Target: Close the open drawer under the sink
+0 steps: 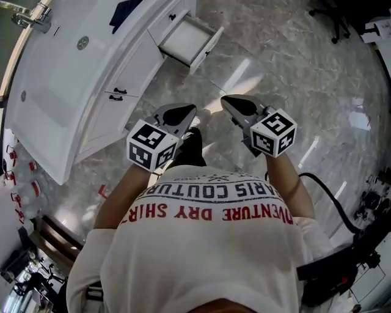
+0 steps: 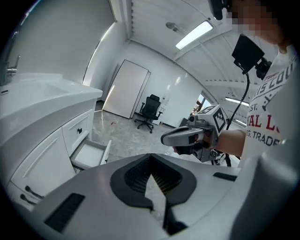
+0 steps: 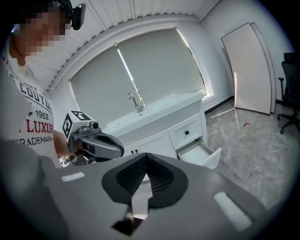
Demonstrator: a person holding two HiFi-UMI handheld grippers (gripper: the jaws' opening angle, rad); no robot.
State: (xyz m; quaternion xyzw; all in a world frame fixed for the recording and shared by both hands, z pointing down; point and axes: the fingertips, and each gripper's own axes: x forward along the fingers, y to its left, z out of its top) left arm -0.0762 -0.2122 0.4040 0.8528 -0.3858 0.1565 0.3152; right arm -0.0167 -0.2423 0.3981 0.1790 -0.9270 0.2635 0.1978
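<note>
The open white drawer (image 1: 189, 40) sticks out from the white vanity (image 1: 55, 92) under the sink, at the top of the head view; it looks empty. The same drawer (image 2: 89, 154) lies low left in the left gripper view, and the drawer (image 3: 199, 154) shows right of centre in the right gripper view. My left gripper (image 1: 180, 114) and right gripper (image 1: 238, 107) hang side by side over the marble floor, well short of the drawer. On both, the jaws stand together with nothing held. Each gripper's camera catches the other gripper.
A faucet (image 1: 33, 18) stands on the sink top. Cabinet doors with black handles (image 1: 119, 92) sit beside the drawer. A black office chair (image 2: 150, 110) stands by a white door (image 2: 126, 89). A black cable (image 1: 330, 195) runs across the floor at right.
</note>
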